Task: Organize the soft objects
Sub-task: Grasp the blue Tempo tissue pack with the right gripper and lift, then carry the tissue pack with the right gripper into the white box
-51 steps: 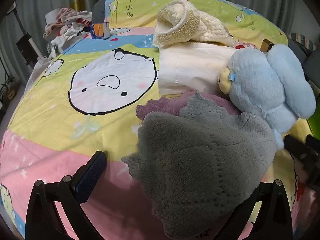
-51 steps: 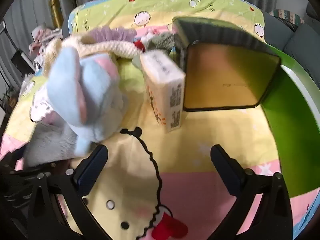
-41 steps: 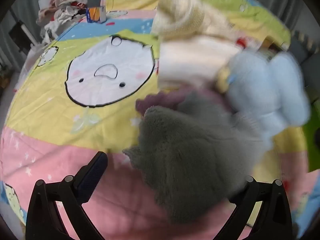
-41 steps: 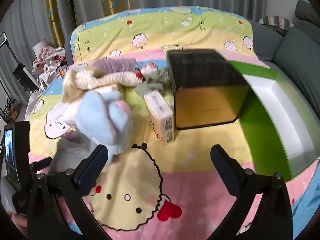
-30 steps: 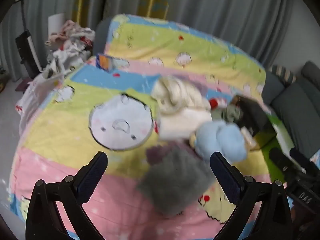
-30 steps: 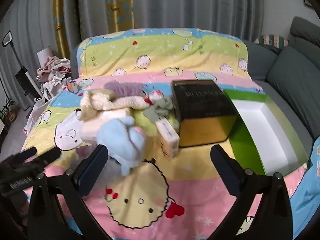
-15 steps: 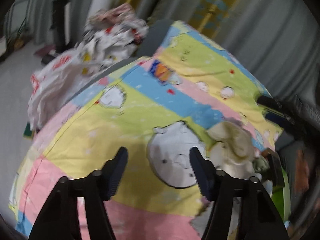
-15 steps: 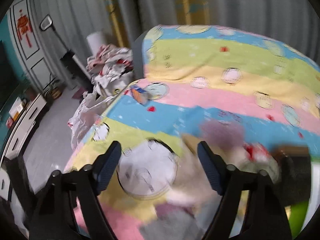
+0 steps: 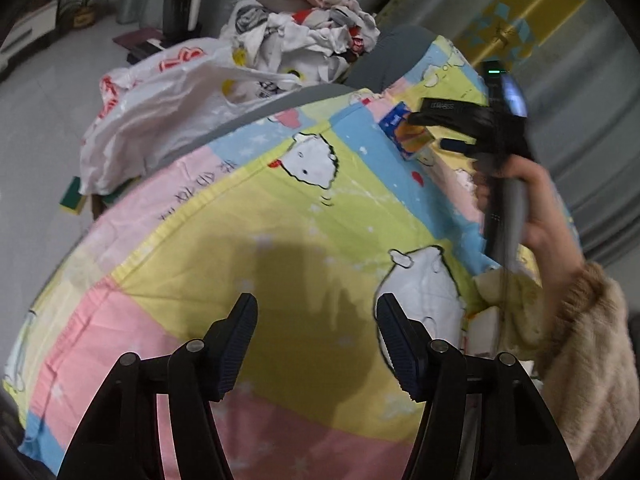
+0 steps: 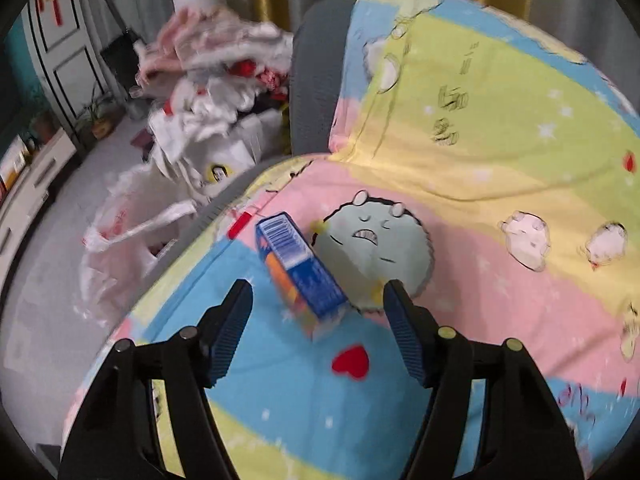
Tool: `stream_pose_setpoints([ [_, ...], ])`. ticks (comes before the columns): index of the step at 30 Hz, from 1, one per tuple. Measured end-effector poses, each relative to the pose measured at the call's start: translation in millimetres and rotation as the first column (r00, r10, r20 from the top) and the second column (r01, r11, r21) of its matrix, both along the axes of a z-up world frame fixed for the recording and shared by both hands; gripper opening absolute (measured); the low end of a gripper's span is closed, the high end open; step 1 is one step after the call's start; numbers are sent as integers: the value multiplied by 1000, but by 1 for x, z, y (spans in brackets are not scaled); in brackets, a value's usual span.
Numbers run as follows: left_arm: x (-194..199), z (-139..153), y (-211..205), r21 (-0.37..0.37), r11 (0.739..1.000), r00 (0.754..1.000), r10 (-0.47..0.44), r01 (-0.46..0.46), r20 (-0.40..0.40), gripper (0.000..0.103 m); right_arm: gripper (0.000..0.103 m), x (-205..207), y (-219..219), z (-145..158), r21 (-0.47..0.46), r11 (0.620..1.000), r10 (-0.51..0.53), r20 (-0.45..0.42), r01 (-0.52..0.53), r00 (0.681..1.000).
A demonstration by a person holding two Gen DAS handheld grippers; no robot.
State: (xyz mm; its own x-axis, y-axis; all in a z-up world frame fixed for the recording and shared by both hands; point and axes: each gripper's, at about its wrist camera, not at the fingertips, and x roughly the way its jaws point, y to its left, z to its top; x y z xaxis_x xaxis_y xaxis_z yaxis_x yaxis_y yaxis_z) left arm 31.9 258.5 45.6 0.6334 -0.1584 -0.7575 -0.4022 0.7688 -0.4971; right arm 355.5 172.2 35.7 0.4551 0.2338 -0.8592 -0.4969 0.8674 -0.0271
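Note:
A blue and orange carton [image 10: 300, 268] lies on the cartoon bedsheet [image 10: 460, 280] near its corner. My right gripper [image 10: 318, 320] hangs over the carton's near end. Its jaws are closing with the carton between the fingertips, and the pads do not touch it. The left wrist view shows the same right gripper [image 9: 430, 132] at that carton [image 9: 406, 136], held by a hand in a furry sleeve [image 9: 588, 344]. My left gripper [image 9: 316, 320] is half open over bare yellow sheet [image 9: 280, 240], holding nothing. A cream knitted piece [image 9: 508, 304] peeks out under the sleeve.
Off the bed's edge stands a heap of clothes [image 9: 312, 32] and white plastic bags [image 9: 168, 104], the same bags [image 10: 192, 148] on the grey floor. A grey padded edge [image 10: 312, 80] runs behind the sheet. Curtains hang at the back.
Both views have swung away from the grey towel, blue plush and boxes toward the bed's corner. Both pairs of jaws have narrowed. The right gripper has come down over the blue carton.

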Motion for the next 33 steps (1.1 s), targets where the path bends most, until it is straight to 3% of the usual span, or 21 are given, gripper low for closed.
stream_pose_setpoints([
  [1, 0, 0, 0, -1, 1000, 1000, -1, 1, 3, 63, 47, 1, 0, -2, 13, 1000, -2, -4, 2, 1000],
  [2, 1, 0, -1, 3, 1000, 1000, -1, 1, 4, 63, 40, 1, -2, -4, 27, 1000, -10, -6, 10, 1000],
  [3, 1, 0, -2, 7, 1000, 1000, -3, 3, 2, 63, 39, -4, -8, 1, 61, 998, -27, 7, 27, 1000],
  [5, 1, 0, -5, 14, 1000, 1000, -13, 13, -6, 63, 25, -13, -15, 9, 114, 993, -25, 12, 24, 1000],
  [9, -1, 8, -15, 43, 998, 999, -41, 40, 21, 63, 25, -64, -53, 47, 246, 968, -38, -6, 39, 999],
  [12, -5, 18, -28, 88, 995, 998, -57, 54, 35, 63, 25, -125, -100, 79, 312, 945, -86, -44, 96, 995],
  [17, -18, 36, -61, 106, 985, 987, -143, 136, 70, 63, 25, -223, -181, 94, 416, 887, -175, -105, 203, 979],
  [21, -28, 50, -99, 122, 970, 972, -219, 209, 80, 63, 25, -301, -245, 74, 456, 844, -234, -163, 283, 959],
  [25, -43, 48, -150, 113, 945, 948, -314, 307, 53, 63, 26, -341, -296, 48, 446, 806, -333, -200, 388, 922],
  [27, -51, 38, -181, 101, 925, 928, -371, 367, 27, 63, 27, -354, -322, 33, 458, 774, -372, -231, 438, 899],
  [30, -60, 28, -213, 119, 897, 904, -428, 426, -4, 63, 27, -366, -342, 17, 493, 737, -347, -312, 462, 885],
  [33, -68, 23, -240, 156, 873, 885, -465, 462, -21, 63, 27, -376, -354, 13, 486, 735, -372, -295, 473, 880],
])
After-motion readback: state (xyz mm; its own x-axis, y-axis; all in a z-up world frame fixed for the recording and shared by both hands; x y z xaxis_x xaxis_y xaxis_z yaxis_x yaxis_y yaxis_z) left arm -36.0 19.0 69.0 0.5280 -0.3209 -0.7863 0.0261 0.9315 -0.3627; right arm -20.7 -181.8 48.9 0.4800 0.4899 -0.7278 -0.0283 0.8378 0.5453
